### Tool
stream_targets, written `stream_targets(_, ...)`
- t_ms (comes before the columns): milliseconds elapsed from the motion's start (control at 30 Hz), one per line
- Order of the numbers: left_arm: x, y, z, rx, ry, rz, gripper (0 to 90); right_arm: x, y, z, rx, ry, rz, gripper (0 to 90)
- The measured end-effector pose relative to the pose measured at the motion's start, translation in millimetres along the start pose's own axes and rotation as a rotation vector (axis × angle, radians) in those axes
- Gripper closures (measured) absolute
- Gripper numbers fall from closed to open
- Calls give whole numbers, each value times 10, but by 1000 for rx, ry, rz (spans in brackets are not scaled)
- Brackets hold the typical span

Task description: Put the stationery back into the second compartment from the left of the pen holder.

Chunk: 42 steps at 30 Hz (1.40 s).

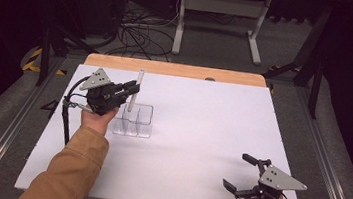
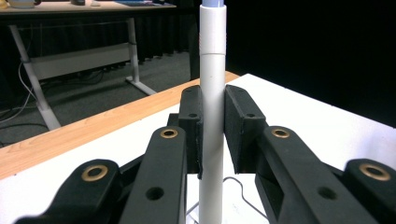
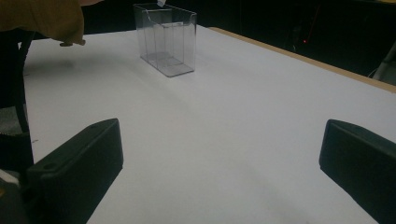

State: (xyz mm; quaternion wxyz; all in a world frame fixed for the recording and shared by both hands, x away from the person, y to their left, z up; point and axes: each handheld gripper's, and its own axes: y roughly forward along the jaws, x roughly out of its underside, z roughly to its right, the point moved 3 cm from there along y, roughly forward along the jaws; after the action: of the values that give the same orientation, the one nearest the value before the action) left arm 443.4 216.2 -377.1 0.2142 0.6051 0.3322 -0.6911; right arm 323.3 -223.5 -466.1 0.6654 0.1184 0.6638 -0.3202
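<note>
A white marker pen (image 1: 136, 89) stands upright over a clear plastic organiser box (image 1: 134, 120) with compartments, left of the table's middle. My left gripper (image 1: 133, 88) is shut on the pen; in the left gripper view the two pads clamp the pen's barrel (image 2: 212, 112), and its lower end dips toward the box rim (image 2: 233, 186). I cannot tell whether the tip touches the box floor. My right gripper (image 1: 240, 173) rests near the front right corner, open, with nothing between its jaws. From there the clear box (image 3: 166, 37) shows far ahead.
The white table top (image 1: 201, 132) has a wooden strip (image 1: 175, 69) along its far edge. A person's tan sleeve (image 1: 73, 168) comes in at the lower left. Beyond the table stand a white desk frame (image 1: 218, 21) and loose cables on the floor (image 1: 136, 34).
</note>
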Motion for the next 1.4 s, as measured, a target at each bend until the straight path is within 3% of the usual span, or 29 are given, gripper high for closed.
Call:
stream_targets(267, 71, 15, -29, 4, -15, -17, 779, 0, -1, -5, -3, 2, 1, 1)
stream_targets(467, 145, 31, -40, 38, -57, -39, 779, 0, 2, -9, -2, 0, -2, 2)
stream_targets(1400, 368, 5, -18, 36, -57, -109, 778, -1, 10, -17, -8, -4, -3, 2)
